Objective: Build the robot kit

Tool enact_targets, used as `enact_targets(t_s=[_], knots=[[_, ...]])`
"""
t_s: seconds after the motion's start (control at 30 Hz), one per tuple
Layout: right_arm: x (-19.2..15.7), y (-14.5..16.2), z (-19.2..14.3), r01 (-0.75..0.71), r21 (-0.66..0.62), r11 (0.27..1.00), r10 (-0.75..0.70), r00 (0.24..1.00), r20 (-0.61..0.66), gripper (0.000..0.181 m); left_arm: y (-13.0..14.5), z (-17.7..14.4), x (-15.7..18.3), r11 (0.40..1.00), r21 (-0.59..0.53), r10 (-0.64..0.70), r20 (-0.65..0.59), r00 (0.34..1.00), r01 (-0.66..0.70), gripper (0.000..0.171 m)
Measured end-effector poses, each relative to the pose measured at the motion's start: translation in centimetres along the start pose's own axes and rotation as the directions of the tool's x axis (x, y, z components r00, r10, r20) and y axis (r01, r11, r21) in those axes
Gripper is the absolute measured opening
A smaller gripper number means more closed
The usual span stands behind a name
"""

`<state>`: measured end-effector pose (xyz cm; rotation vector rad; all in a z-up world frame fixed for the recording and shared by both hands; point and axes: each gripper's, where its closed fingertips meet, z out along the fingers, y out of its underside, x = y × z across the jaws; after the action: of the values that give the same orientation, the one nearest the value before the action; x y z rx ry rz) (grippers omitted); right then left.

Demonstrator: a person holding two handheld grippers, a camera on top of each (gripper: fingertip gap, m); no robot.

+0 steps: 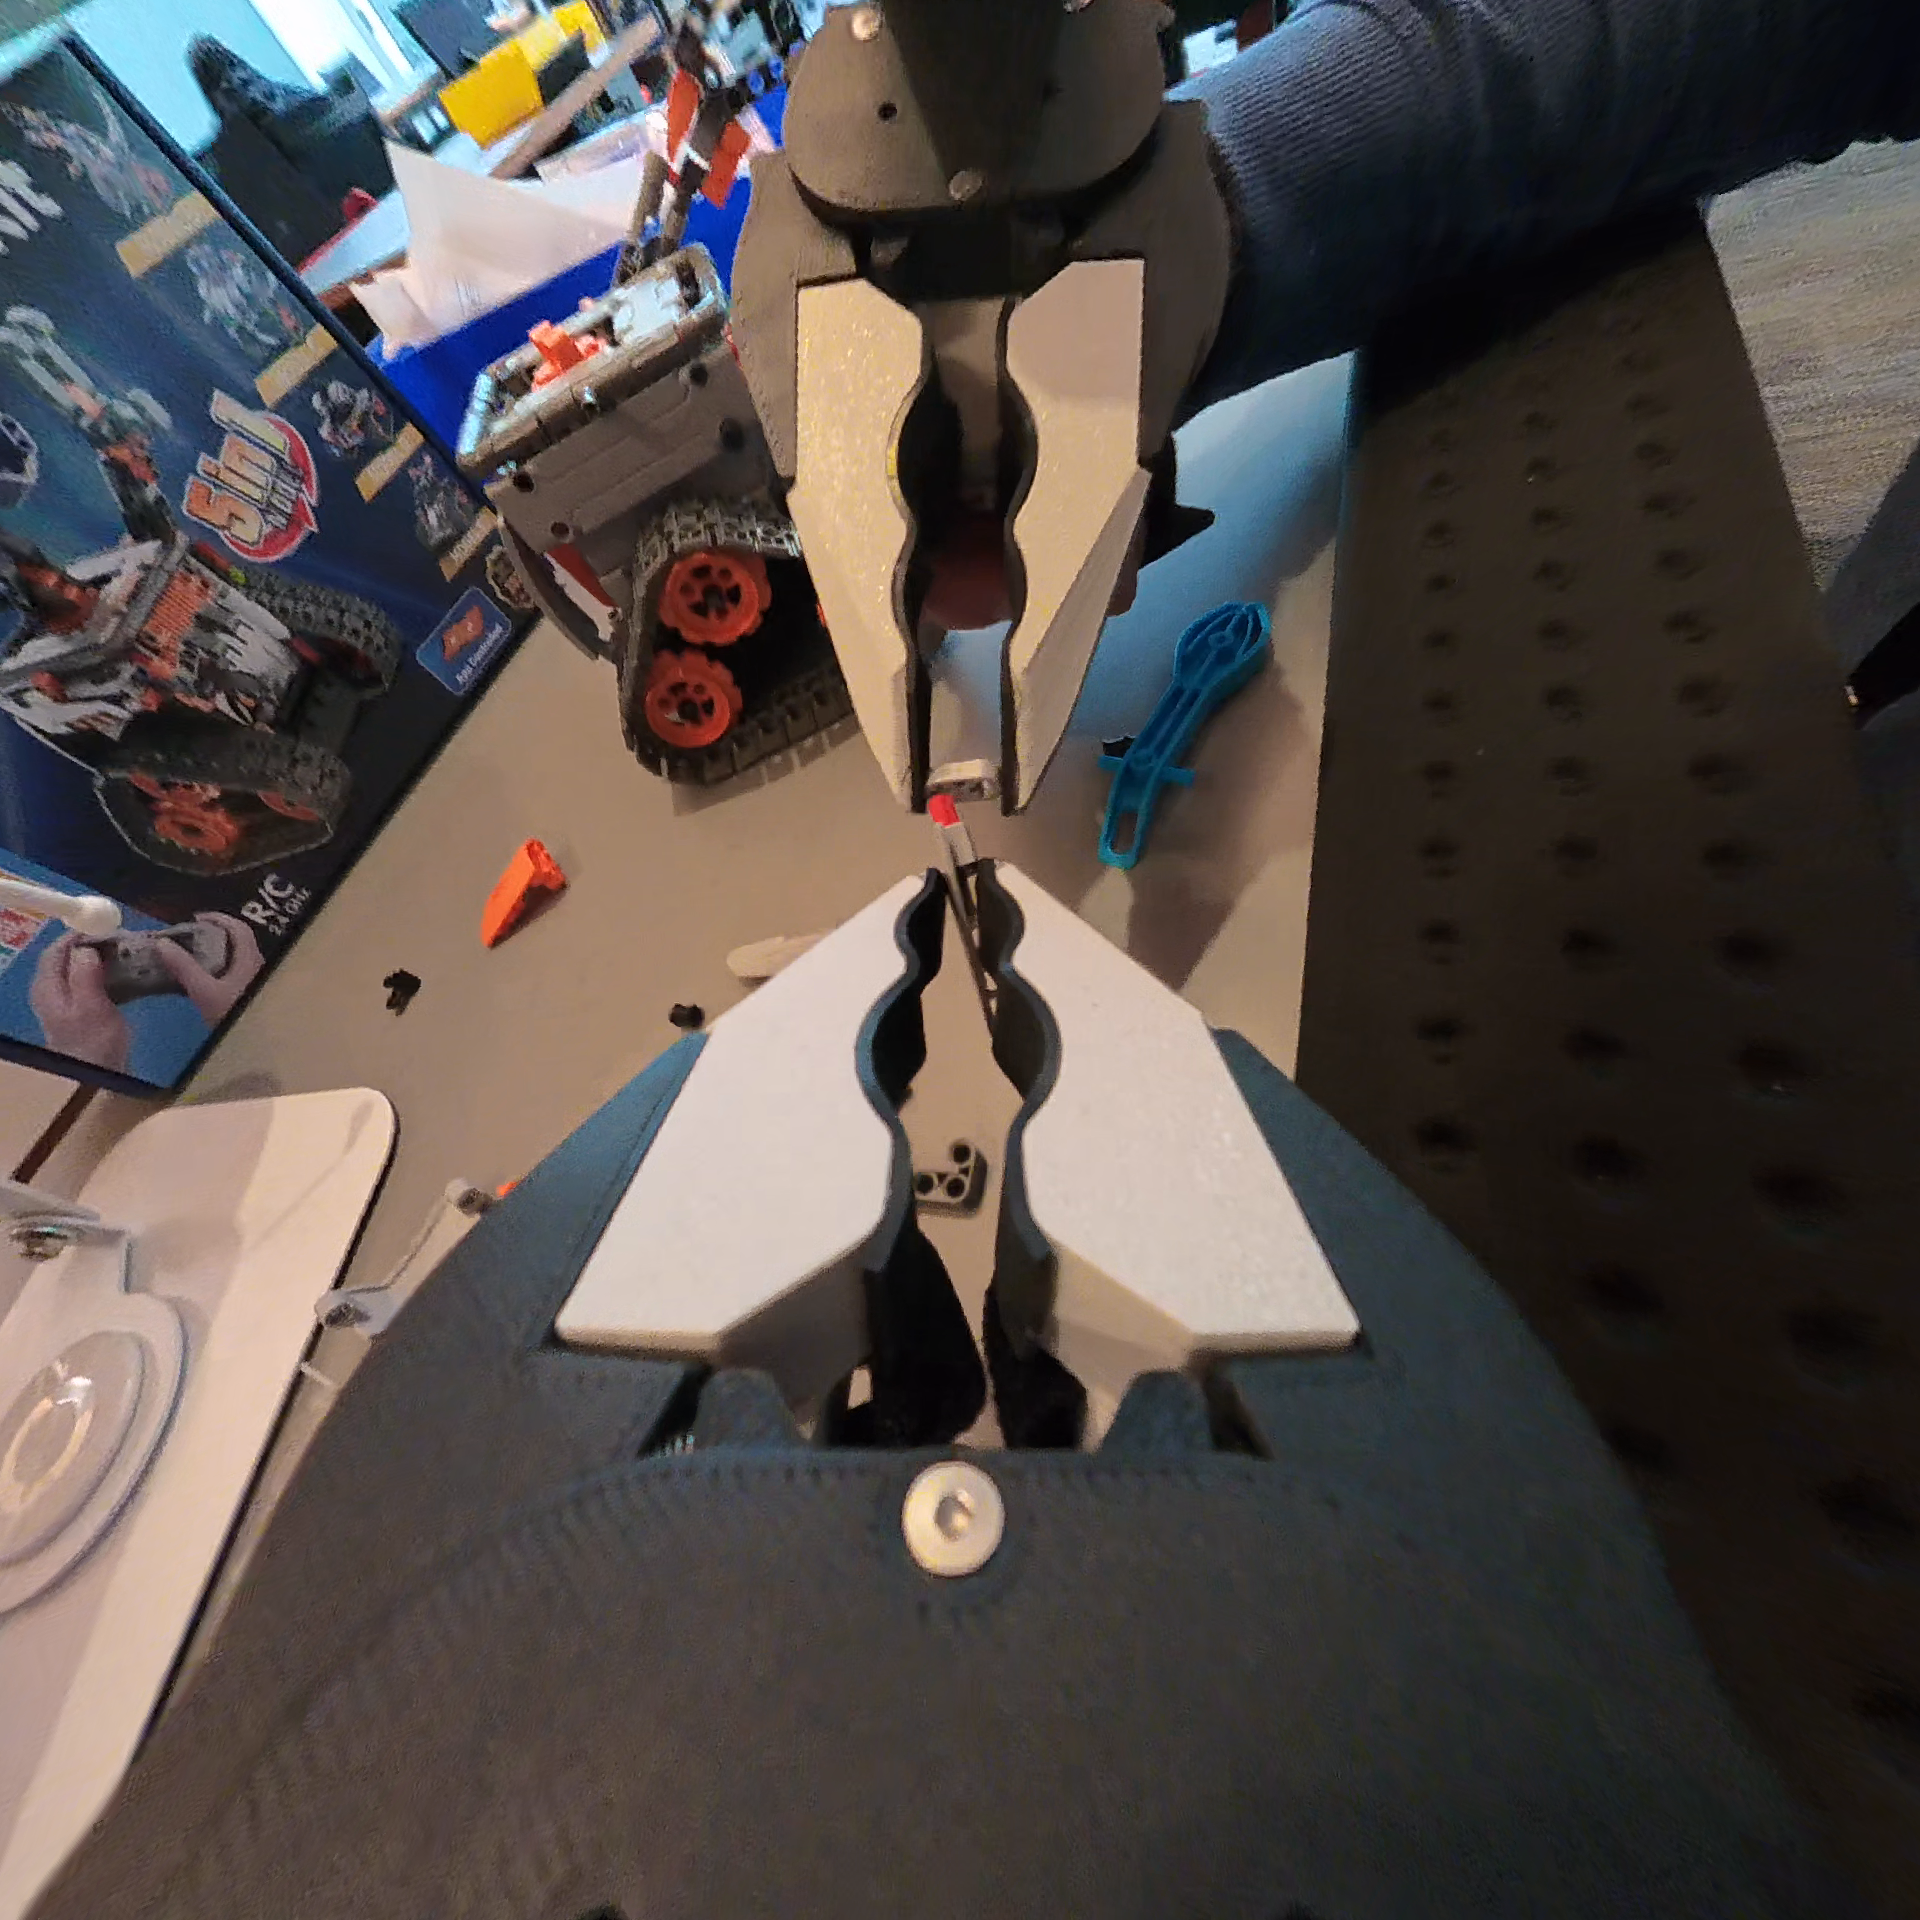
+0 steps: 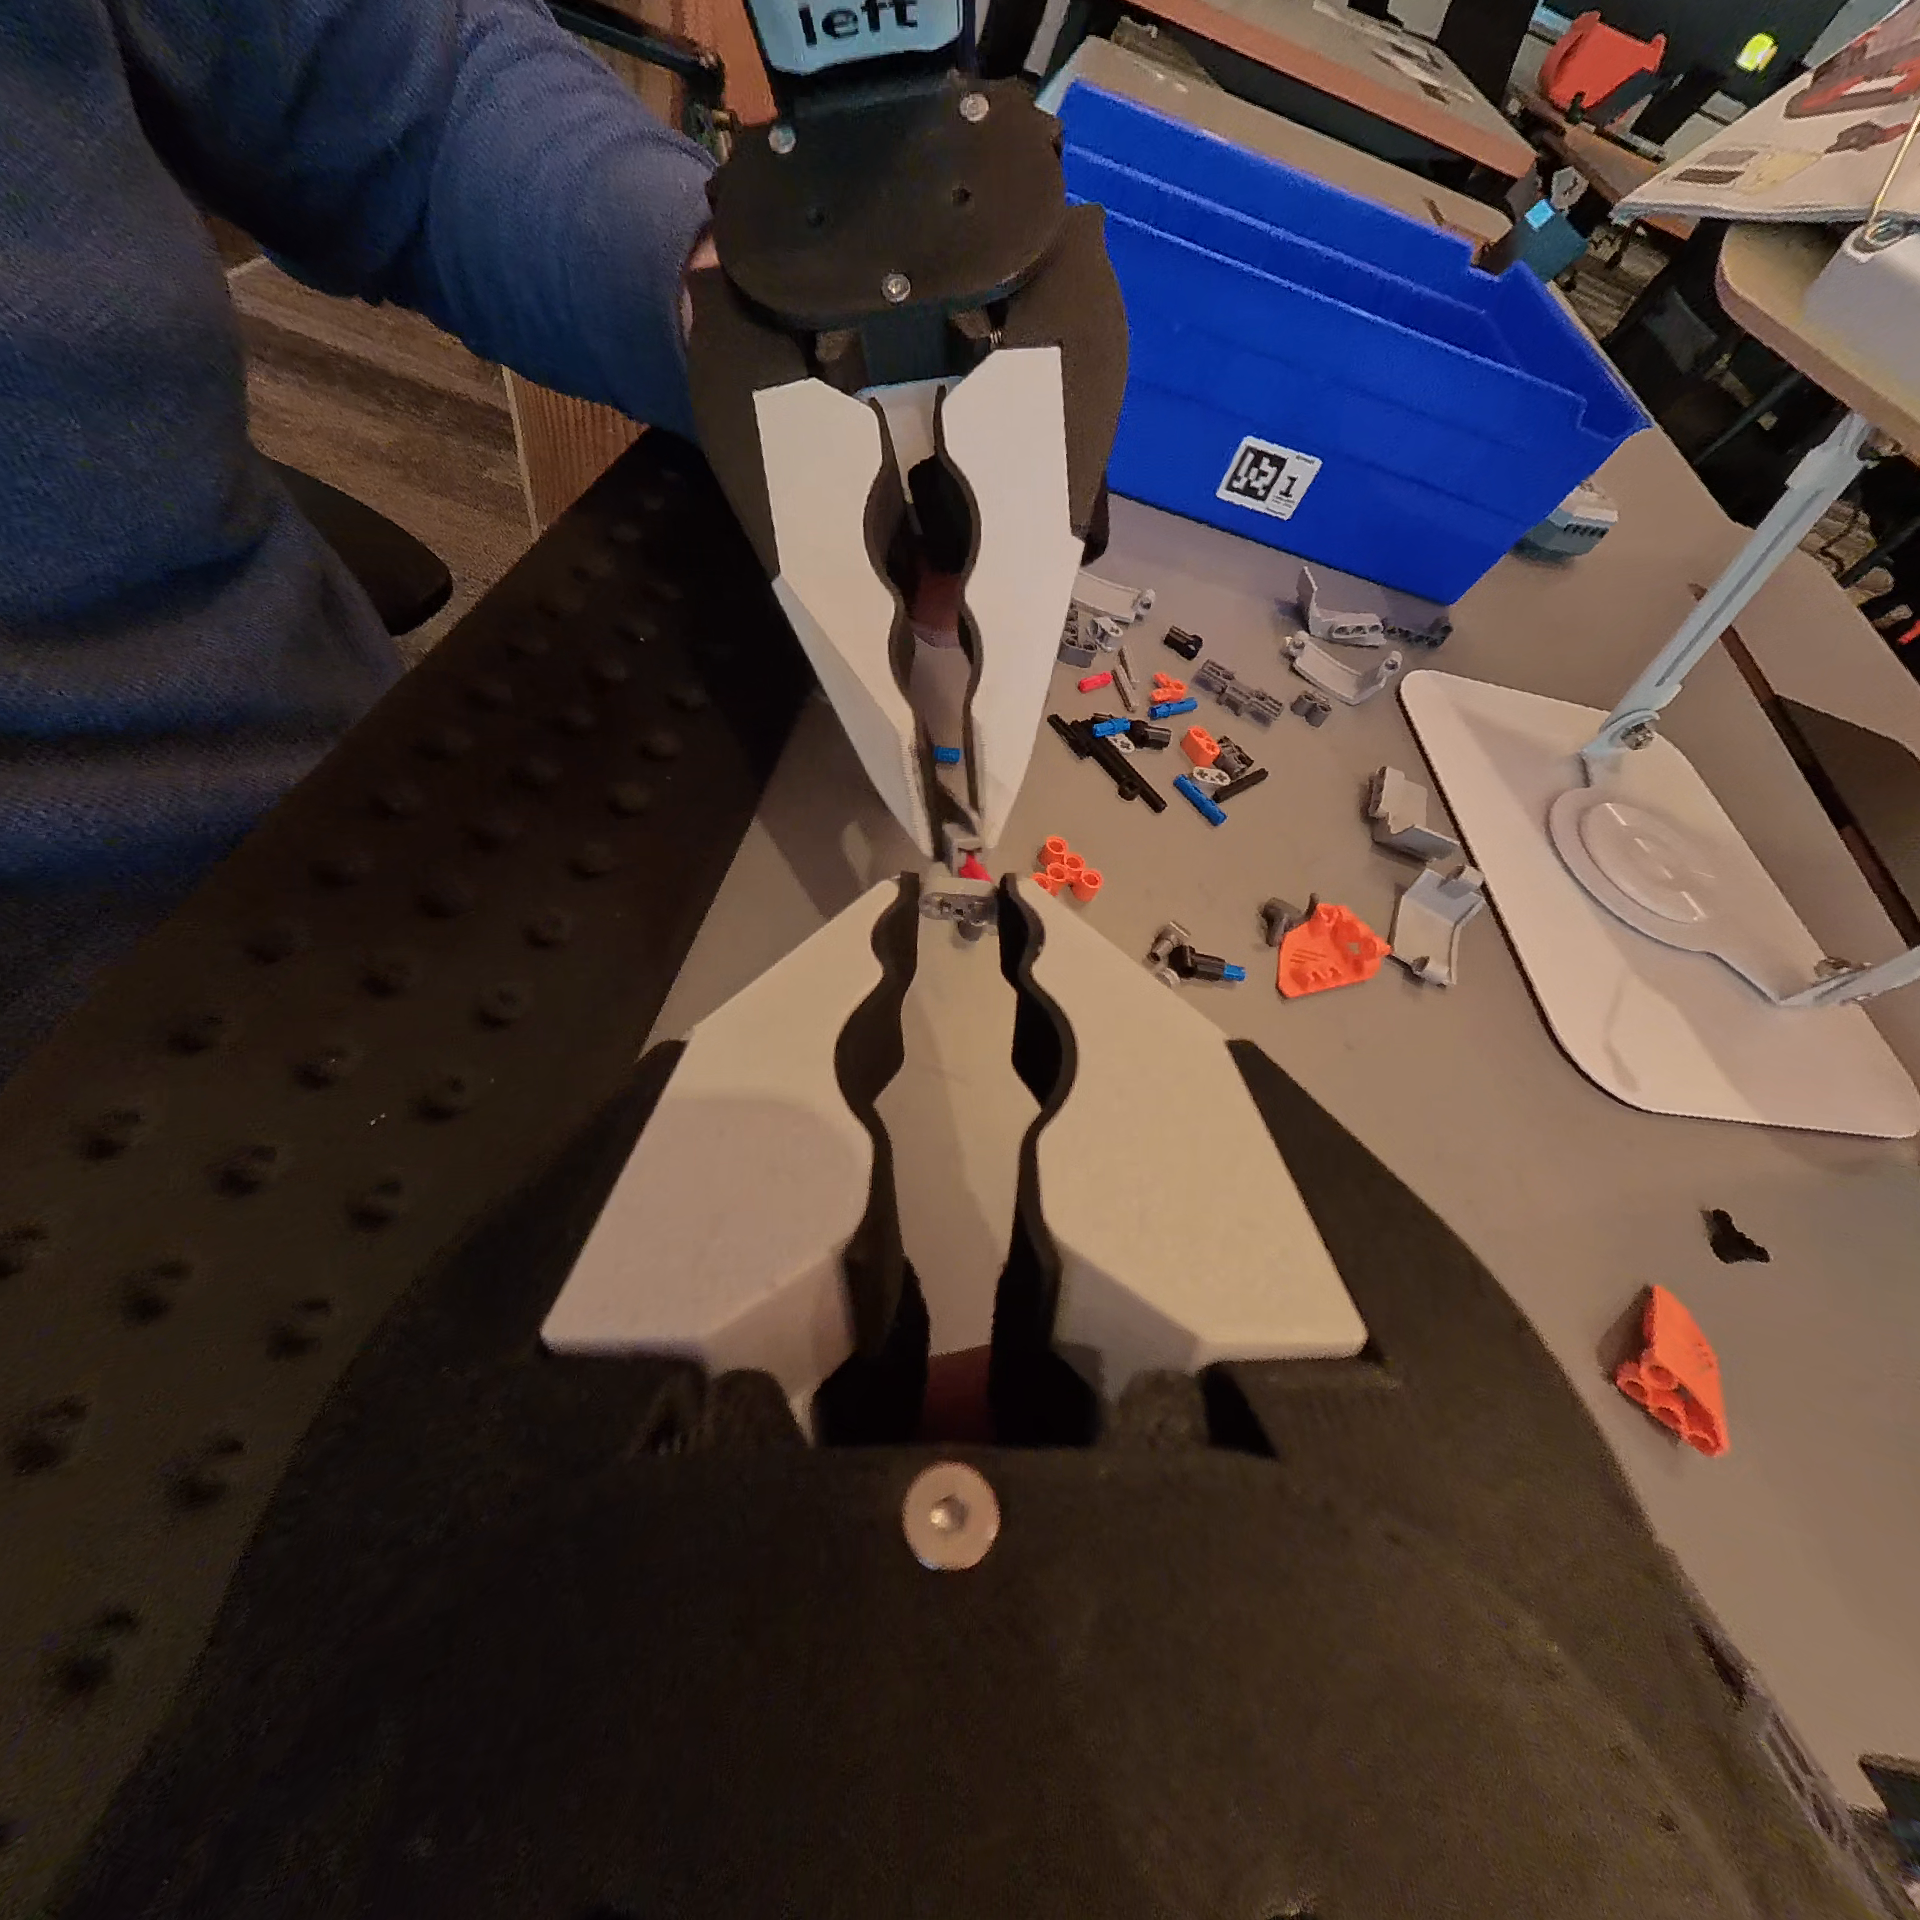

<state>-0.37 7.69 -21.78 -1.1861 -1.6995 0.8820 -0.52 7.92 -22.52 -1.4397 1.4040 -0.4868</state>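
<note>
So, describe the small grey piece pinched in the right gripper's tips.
The grey piece is a short plastic beam with round holes, lying crosswise between the right gripper fingertips, which are shut on it above the grey table. A red-tipped part held by the left gripper meets it from the far side; whether they are joined cannot be told.

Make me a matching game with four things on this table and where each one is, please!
Things:
1. blue tool
2. tracked toy vehicle
3. blue bin
4. orange triangle piece

Places:
A. in front of the picture box
B. behind the scattered small pieces
C. beside the black dotted mat
D. near the white stand base

Pairs: 1-C, 2-A, 3-B, 4-D
</note>
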Motion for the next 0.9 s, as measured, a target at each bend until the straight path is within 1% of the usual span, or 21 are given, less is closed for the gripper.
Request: enact_targets(t_s=[0.1,0.33,0.6,0.73,0.9], knots=[[-0.1,-0.2,0.0,0.006,0.010,1.000,-0.006,1.000,0.004,0.013,-0.3,0.0,0.2,1.000,0.020,-0.012,-0.018,1.000,0.012,0.003],[-0.8,-0.1,-0.1,0.029,0.009,1.000,-0.030,0.998,0.049,0.013,-0.2,0.0,0.9,0.999,0.024,0.024,-0.057,0.998,-0.023,0.003],[-3.2,1.6,0.5,0.111,-0.085,0.990,-0.097,0.983,0.157,0.013,1.4,0.6,3.0,0.990,-0.046,0.128,-0.136,0.982,-0.136,0.002],[-3.9,2.0,0.7,0.125,-0.094,0.988,-0.106,0.977,0.185,0.013,1.9,0.8,3.6,0.987,-0.050,0.145,-0.154,0.977,-0.154,0.001],[-4.2,2.5,1.1,0.140,-0.114,0.984,-0.119,0.978,0.172,0.013,2.4,1.0,3.8,0.988,-0.071,0.124,-0.156,0.980,-0.136,0.001]])
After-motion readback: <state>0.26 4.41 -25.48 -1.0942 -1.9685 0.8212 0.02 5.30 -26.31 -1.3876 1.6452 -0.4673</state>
